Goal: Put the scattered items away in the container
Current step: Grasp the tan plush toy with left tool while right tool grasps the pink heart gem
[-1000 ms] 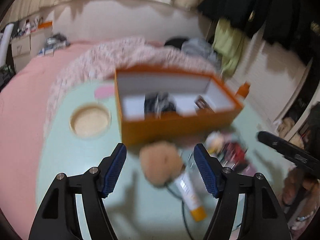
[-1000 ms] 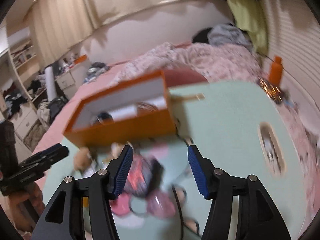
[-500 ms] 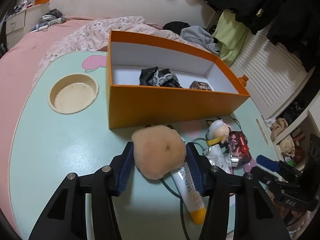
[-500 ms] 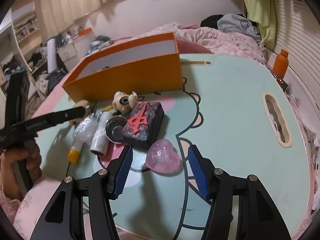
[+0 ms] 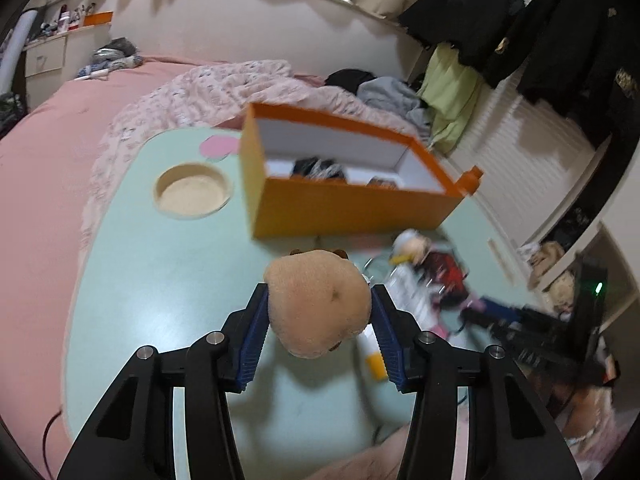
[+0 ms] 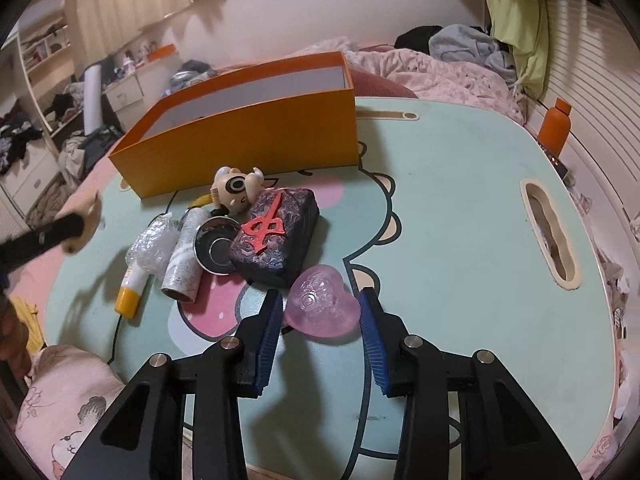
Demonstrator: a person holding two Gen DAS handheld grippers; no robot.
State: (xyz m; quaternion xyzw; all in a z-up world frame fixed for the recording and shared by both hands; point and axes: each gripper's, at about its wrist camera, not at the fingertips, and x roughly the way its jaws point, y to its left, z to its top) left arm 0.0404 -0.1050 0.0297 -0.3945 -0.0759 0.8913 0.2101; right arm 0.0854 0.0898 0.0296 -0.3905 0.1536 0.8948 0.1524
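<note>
1. Left gripper (image 5: 318, 334) is clamped on a tan plush toy (image 5: 318, 308); both blue pads press its sides and the toy bulges above them. It looks lifted clear of the pale green table (image 5: 152, 280).
2. The orange box (image 5: 352, 210), the container, lies straight ahead of the left gripper and a little to the right, open top up. Its near wall faces the gripper; its long axis runs across the view. A dark bundle and a small brown item already sit inside.
3. Judgement: the carry turns on clearing that near wall, so the toy must travel forward and over it before release.
4. Right gripper (image 6: 320, 322) has its jaws closing around a pink translucent heart (image 6: 324, 306) lying on the table. The left pad is at the heart's edge; a sliver of gap shows at the right pad, so there is no firm grip yet.
5. From the right gripper the box (image 6: 256, 136) lies ahead and to the left, beyond a dark block with a red symbol (image 6: 276, 236), a cartoon figurine (image 6: 236, 190), a yellow-capped tube (image 6: 134, 286) and a bubble-wrapped piece (image 6: 152, 246).
6. The left hand's load looks nearer to the box.
</note>
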